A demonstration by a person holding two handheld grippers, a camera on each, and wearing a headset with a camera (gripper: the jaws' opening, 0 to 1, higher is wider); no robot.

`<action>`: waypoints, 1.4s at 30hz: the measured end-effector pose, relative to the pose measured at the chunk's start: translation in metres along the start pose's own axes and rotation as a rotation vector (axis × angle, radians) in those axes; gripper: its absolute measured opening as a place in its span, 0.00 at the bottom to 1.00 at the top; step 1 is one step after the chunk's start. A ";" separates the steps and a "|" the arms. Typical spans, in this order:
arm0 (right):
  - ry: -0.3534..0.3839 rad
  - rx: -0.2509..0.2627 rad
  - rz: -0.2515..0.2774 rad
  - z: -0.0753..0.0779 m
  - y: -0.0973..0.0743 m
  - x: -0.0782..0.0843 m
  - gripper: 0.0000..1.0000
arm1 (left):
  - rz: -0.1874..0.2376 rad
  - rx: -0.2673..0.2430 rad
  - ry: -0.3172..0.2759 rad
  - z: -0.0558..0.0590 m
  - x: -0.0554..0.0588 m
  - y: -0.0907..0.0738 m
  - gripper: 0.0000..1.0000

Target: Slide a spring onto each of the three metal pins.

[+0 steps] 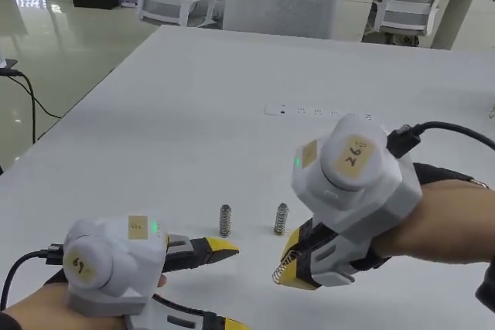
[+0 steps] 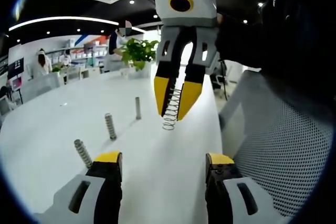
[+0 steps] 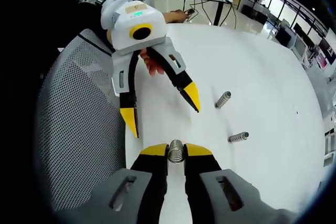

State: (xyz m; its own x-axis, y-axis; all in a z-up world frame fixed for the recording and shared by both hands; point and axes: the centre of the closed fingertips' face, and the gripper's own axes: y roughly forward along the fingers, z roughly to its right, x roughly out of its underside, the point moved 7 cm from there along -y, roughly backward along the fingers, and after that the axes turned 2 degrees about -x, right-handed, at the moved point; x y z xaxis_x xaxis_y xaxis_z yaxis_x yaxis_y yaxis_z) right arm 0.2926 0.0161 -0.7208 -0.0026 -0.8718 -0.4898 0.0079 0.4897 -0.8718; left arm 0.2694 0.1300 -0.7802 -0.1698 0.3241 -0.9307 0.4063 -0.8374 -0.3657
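White workbench: the left gripper hangs wide open and empty; the right gripper pinches a spring. Two sprung pins stand in line with the bare pin. The coil should go down upright, centred over that pin's tip.

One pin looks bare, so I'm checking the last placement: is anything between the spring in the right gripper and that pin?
Nothing visible does. In the left gripper view, bare tabletop separates the spring in the right gripper from the bare pin.
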 end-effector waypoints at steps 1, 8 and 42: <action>0.004 0.003 0.001 0.001 -0.001 0.001 0.09 | 0.005 -0.003 -0.002 -0.001 0.000 0.000 0.60; 0.022 0.021 -0.003 0.006 -0.008 0.007 0.09 | 0.015 -0.016 -0.009 -0.002 0.001 -0.001 0.68; 0.071 0.188 -0.120 0.073 -0.070 0.042 0.09 | 0.040 -0.047 -0.072 -0.003 0.010 -0.008 0.89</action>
State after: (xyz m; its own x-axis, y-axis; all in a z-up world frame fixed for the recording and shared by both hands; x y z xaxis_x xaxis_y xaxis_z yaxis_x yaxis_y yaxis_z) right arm 0.3645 -0.0546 -0.6800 -0.0851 -0.9179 -0.3877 0.1892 0.3671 -0.9107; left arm 0.2673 0.1414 -0.7864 -0.2159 0.2570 -0.9420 0.4552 -0.8270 -0.3300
